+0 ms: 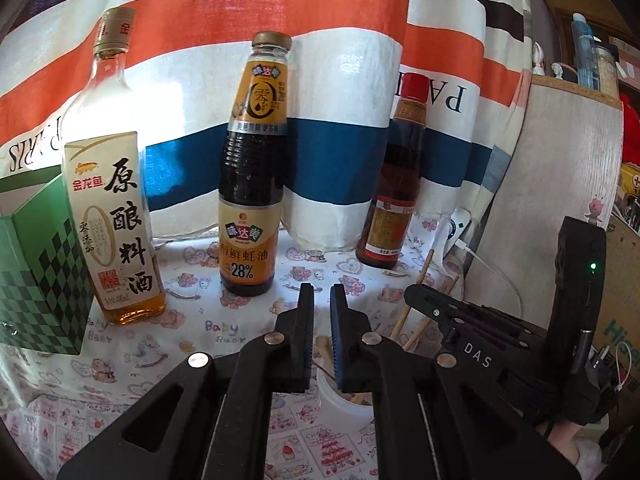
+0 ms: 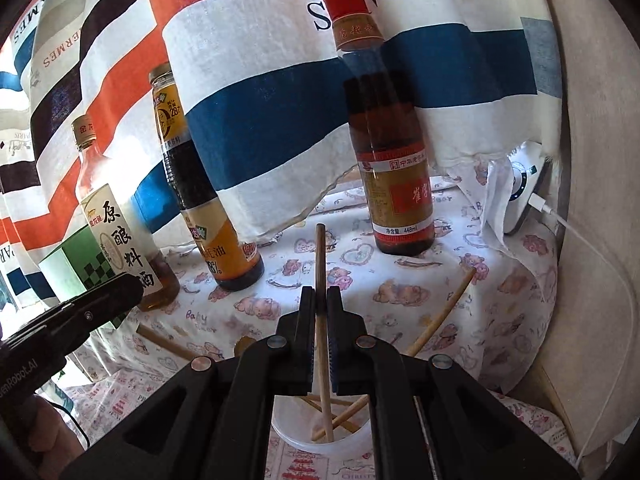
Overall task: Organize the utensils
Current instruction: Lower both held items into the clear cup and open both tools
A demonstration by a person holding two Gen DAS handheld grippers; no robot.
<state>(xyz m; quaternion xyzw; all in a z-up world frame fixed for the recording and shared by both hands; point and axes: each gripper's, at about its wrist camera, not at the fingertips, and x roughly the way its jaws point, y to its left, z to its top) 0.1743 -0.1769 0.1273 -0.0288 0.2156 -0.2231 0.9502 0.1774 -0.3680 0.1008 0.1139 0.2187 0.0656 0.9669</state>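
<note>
My right gripper [image 2: 320, 296] is shut on a wooden chopstick [image 2: 319, 256]. The stick stands nearly upright, its lower end inside a white cup [image 2: 292, 440] that holds several more chopsticks, one leaning out to the right [image 2: 444, 312]. In the left wrist view my left gripper [image 1: 322, 300] hovers over the same cup [image 1: 340, 404]. Its jaws stand a narrow gap apart, and only tablecloth shows between the tips. The right gripper [image 1: 414, 296] sits just to its right with chopsticks [image 1: 412, 308] rising beside it.
Three bottles stand along the back: a cooking wine bottle [image 1: 116, 216], an oyster sauce bottle [image 1: 252, 184] and a red-capped bottle [image 2: 396, 168]. A green checked box [image 1: 36, 272] is at the left. At the right lies a white device [image 2: 524, 188] with a cable. Striped cloth hangs behind.
</note>
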